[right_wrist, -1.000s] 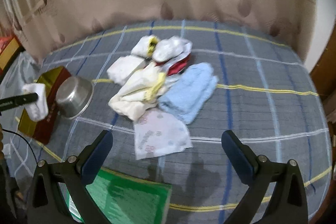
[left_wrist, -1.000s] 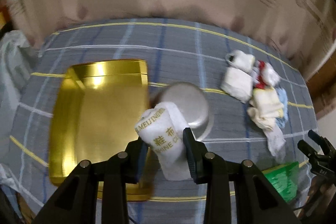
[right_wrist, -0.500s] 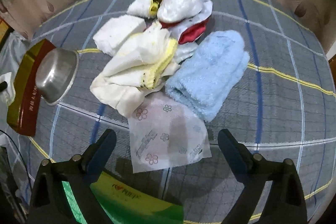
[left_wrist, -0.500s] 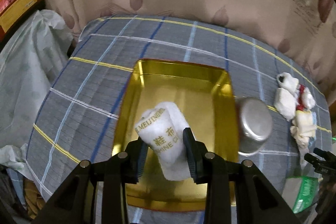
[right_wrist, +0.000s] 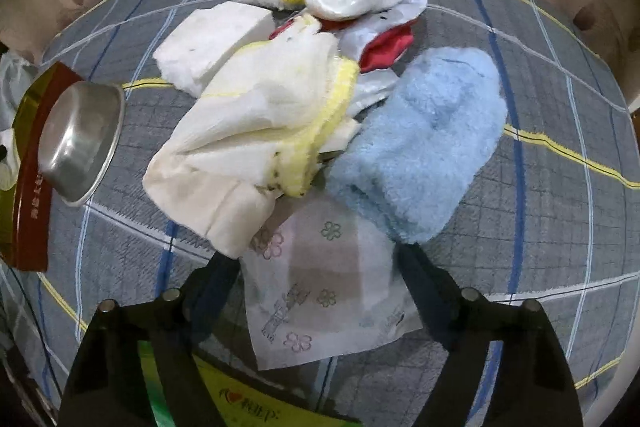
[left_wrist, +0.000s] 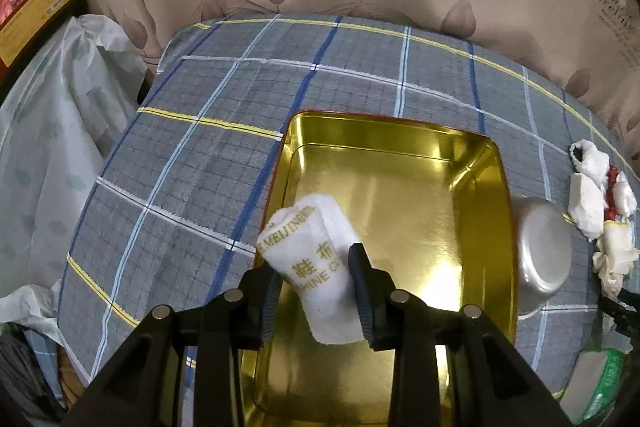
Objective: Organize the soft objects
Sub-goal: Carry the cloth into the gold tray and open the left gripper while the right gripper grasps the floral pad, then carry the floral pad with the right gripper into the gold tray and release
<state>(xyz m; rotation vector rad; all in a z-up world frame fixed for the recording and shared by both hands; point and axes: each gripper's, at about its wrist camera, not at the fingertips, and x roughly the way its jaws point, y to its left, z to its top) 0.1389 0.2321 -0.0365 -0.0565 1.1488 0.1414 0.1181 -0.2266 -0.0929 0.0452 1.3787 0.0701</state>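
Observation:
My left gripper (left_wrist: 316,269) is shut on a rolled white cloth with gold lettering (left_wrist: 316,263), held above the near left corner of the open gold tin (left_wrist: 404,187). In the right wrist view my right gripper (right_wrist: 320,259) hangs over a pile of soft things. Its jaws are closing with the flat flower-print packet (right_wrist: 328,299) lying between them, and the pads do not press on it. Beyond lie a fluffy blue cloth (right_wrist: 424,143), a cream cloth with yellow trim (right_wrist: 260,115), a white folded pad (right_wrist: 212,43) and a red piece (right_wrist: 388,51).
An upturned steel bowl (left_wrist: 544,259) (right_wrist: 80,147) leans beside the tin's right wall. A green packet (right_wrist: 240,403) lies under my right gripper. The plaid cover (left_wrist: 224,115) ends at a curtain behind. White plastic bags (left_wrist: 52,131) stand off the left edge.
My left gripper has carried the rolled cloth leftward from over the bowl to over the tin. My right gripper has sunk toward the pile and its jaws have narrowed around the flower-print packet.

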